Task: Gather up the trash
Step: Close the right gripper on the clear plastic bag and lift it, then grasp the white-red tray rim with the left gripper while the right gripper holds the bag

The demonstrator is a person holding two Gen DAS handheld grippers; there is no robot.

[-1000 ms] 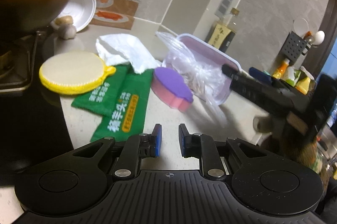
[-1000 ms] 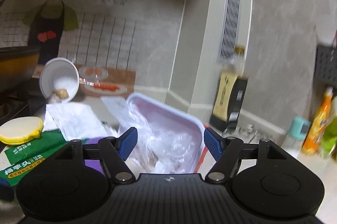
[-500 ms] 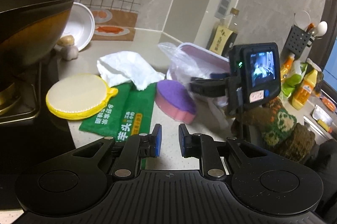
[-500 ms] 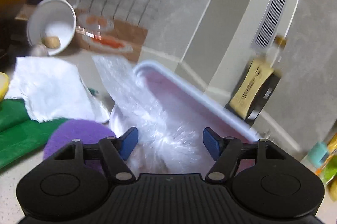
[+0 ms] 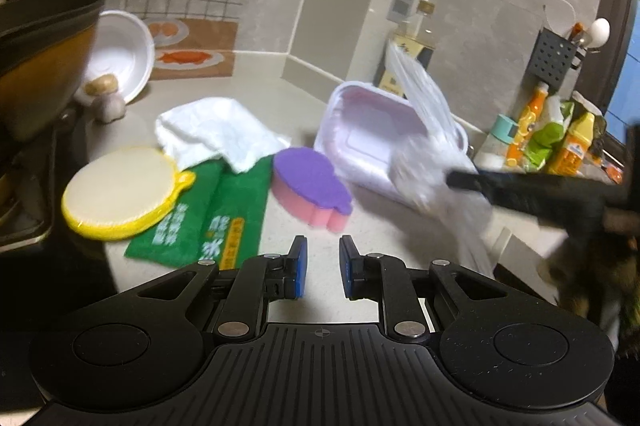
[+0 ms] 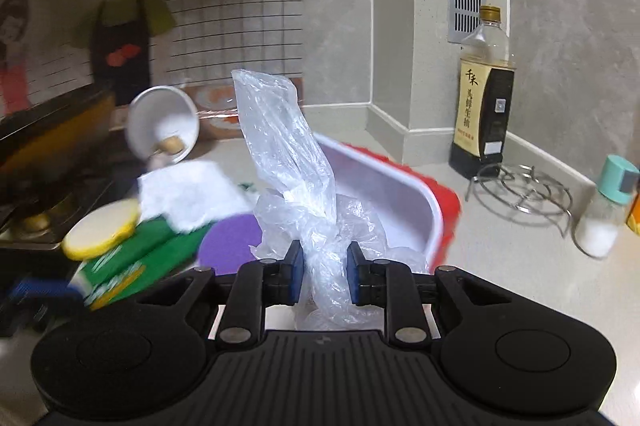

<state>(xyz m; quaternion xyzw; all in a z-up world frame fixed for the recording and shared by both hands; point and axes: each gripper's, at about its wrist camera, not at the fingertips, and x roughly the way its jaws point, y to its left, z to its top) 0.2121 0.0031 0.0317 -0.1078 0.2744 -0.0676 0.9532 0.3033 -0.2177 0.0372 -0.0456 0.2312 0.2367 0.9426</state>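
Hovering over the table [image 5: 360,226], the left tongs [image 5: 319,258] stand narrowly parted, holding nothing, near a purple sponge [image 5: 310,183]. Right view: the right tongs [image 6: 323,268] pinch a clear plastic bag [image 6: 288,161] above a white tray [image 6: 394,195].

Left gripper [image 5: 319,268]: blue-padded jaws narrowly parted, empty, above the pale countertop [image 5: 372,226]. Right gripper [image 5: 460,181] clamps a crumpled clear plastic bag [image 5: 428,161] beside the white rectangular plastic tray [image 5: 360,129]. Purple-and-pink sponge [image 5: 310,189] adjoins the tray.
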